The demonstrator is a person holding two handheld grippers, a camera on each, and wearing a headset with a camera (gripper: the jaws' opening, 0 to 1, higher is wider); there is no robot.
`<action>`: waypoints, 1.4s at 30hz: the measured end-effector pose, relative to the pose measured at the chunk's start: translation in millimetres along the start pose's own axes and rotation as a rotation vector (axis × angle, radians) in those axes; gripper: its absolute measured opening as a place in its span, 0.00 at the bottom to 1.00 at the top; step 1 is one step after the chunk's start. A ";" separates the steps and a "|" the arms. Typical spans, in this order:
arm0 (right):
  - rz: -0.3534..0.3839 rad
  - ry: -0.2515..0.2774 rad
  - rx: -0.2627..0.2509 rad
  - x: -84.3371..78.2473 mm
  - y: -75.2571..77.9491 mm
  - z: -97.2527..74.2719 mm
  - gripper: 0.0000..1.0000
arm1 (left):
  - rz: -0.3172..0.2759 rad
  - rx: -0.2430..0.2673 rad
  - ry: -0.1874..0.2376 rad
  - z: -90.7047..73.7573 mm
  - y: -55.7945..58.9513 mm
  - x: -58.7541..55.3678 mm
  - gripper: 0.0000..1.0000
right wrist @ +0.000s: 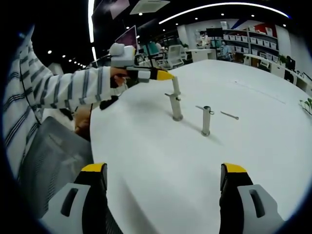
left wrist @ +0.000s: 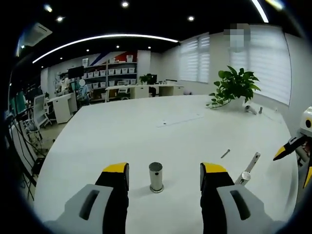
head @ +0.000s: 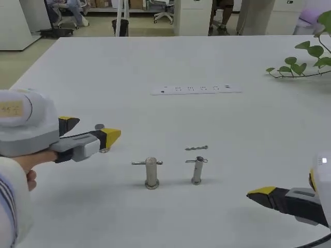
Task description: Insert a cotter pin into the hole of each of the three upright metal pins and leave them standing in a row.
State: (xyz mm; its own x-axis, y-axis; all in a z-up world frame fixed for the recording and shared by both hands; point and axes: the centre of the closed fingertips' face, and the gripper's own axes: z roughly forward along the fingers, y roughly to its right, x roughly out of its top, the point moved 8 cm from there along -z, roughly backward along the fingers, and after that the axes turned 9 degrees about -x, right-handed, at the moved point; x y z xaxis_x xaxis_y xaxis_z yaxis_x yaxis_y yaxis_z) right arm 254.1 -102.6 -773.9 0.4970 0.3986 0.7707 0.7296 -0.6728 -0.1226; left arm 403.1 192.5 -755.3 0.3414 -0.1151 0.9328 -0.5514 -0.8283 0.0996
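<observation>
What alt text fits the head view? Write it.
Two upright metal pins on a white table each carry a cotter pin; a spare cotter pin lies behind. Left tongs straddle a third pin; right tongs hover lower right.

Left gripper (left wrist: 165, 170): jaws spread wide, nothing held. One metal pin (left wrist: 156, 176) stands upright on the white table (left wrist: 122, 141), between the jaws and touching neither. A second pin (left wrist: 249, 167) stands off to the right, with a loose cotter pin (left wrist: 224, 154) lying near it.
</observation>
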 end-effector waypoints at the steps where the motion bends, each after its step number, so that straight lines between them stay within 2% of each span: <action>1: 0.000 0.000 -0.001 0.0 -0.1 0.2 0.97 | 0.004 0.002 -0.009 1.5 0.1 -1.4 0.56; 4: 0.001 0.000 0.000 -0.3 -0.7 0.4 0.97 | 0.006 0.012 -0.030 5.7 -1.2 -5.4 0.53; 6: 0.003 -0.004 0.003 -1.4 -1.2 0.4 0.97 | -0.029 0.007 -0.019 8.7 -2.2 -6.4 0.54; 12: 0.005 -0.005 0.010 -2.8 -2.7 0.8 0.96 | -0.024 0.025 -0.021 14.0 -7.9 -9.2 0.49; 15: -0.002 -0.006 0.012 -1.8 -3.3 0.9 0.96 | 0.005 0.033 -0.042 15.6 -10.0 -12.7 0.45; 23: -0.007 -0.015 0.017 -1.0 -4.7 2.1 0.96 | -0.025 0.032 -0.063 20.8 -13.6 -20.7 0.34; 28: -0.006 -0.016 0.019 -0.8 -5.6 2.8 0.96 | 0.002 0.061 -0.072 23.1 -18.1 -21.0 0.30; 36: -0.004 -0.017 0.020 -0.8 -6.1 3.5 0.95 | 0.020 0.076 -0.072 23.6 -21.8 -20.8 0.22; 42: -0.002 -0.016 0.021 -1.5 -6.2 3.7 0.95 | 0.024 0.071 -0.068 25.8 -23.3 -20.6 0.21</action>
State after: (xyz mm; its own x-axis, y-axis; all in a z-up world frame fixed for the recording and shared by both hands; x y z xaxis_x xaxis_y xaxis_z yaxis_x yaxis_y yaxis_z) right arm 250.5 -96.8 -776.6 0.5031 0.4095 0.7610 0.7400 -0.6591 -0.1346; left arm 428.6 200.0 -785.8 0.3808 -0.1708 0.9088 -0.5056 -0.8613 0.0500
